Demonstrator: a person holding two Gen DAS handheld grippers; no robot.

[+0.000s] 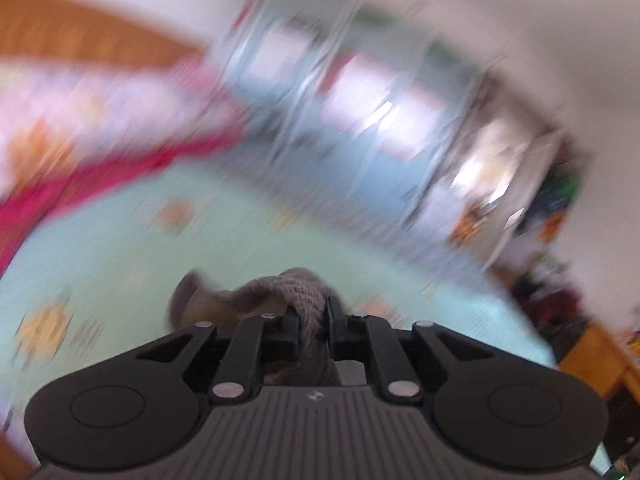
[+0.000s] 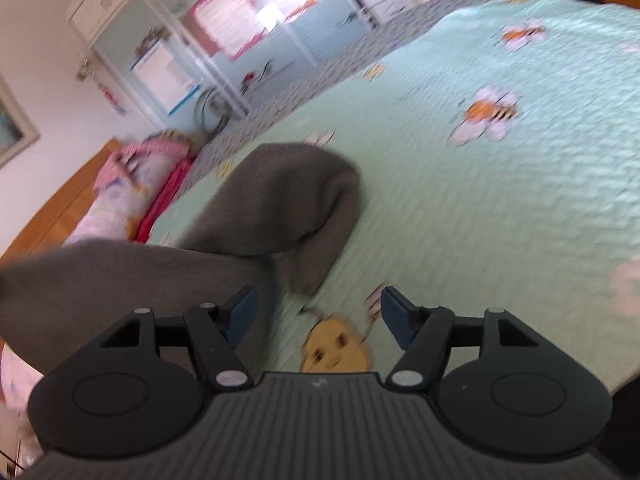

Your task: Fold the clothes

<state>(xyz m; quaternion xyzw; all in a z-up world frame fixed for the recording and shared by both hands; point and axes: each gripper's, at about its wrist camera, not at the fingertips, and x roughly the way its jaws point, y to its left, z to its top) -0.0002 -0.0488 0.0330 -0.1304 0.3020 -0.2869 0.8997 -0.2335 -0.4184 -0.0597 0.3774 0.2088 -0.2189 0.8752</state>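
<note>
Grey knit fabric is bunching between your left tongs [image 1: 314, 326], which are pinching a thick fold of the garment [image 1: 304, 296] above the mint-green bed cover [image 1: 200, 248]. Your right tongs [image 2: 318, 316] are standing wide apart, gripping nothing. Beneath and beside them, the grey garment [image 2: 276, 196] is lying rumpled and doubled over on the bed cover [image 2: 500, 200], towards the pillow [image 2: 120, 196] edge of the bed.
</note>
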